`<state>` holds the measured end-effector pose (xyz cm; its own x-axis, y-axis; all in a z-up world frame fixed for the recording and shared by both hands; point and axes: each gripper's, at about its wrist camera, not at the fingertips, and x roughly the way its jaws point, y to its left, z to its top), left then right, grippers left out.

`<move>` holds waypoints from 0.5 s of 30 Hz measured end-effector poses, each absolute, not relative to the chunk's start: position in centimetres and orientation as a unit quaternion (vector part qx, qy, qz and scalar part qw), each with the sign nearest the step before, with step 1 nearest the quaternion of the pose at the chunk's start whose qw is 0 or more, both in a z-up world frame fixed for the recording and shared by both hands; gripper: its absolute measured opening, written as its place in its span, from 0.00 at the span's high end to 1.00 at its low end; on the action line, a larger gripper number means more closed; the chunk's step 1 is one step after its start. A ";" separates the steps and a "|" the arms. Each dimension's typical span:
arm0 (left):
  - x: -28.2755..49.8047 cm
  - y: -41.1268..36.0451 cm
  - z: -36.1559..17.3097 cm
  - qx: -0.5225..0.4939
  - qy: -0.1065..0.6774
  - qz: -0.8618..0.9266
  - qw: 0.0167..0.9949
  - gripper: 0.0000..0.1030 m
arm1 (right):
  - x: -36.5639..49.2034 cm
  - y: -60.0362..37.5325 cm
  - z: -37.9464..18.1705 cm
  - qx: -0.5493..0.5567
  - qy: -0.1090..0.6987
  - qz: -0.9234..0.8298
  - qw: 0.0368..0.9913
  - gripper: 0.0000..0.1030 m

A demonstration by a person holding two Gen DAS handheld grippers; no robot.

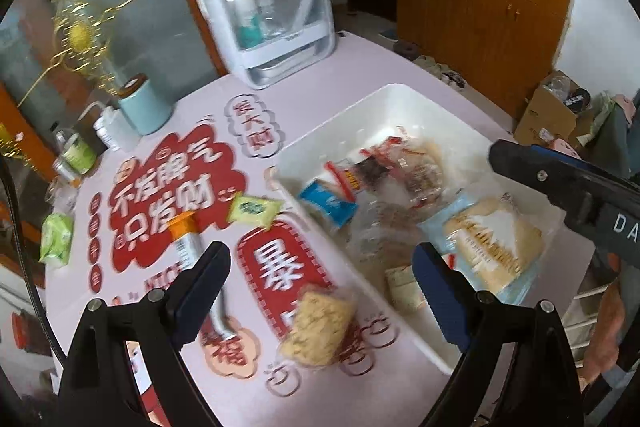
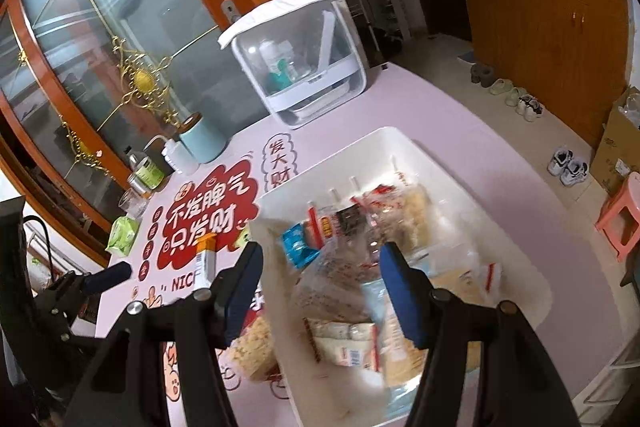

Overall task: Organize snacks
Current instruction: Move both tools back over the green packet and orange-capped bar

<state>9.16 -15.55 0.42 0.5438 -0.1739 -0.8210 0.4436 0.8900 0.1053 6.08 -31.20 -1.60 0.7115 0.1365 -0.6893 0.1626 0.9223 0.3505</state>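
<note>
A white bin (image 1: 384, 97) on the pink table holds several wrapped snacks, among them a large bread pack (image 1: 496, 239) and a blue packet (image 1: 328, 201). On the table left of the bin lie a yellow crispy cake pack (image 1: 316, 323), a green-yellow packet (image 1: 254, 211) and a silver tube with an orange end (image 1: 192, 251). My left gripper (image 1: 320, 291) is open and empty, above the crispy cake pack. My right gripper (image 2: 320, 291) is open and empty, over the bin (image 2: 460, 163) and its snacks (image 2: 344, 343); it also shows in the left wrist view (image 1: 560, 183).
A white storage case with bottles (image 1: 276, 23) stands at the table's back. A teal cylinder (image 1: 144, 105), a squeeze bottle (image 1: 112, 127), a small can (image 1: 76, 155) and a green pack (image 1: 56, 239) stand along the left edge. Wooden cabinets (image 1: 488, 3) and shoes (image 2: 568, 165) lie beyond the table.
</note>
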 end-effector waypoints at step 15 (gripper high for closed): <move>13.0 -1.5 -0.9 0.110 0.469 -0.088 0.872 0.11 | 10.7 -21.9 -2.1 0.152 0.410 0.032 0.899 0.40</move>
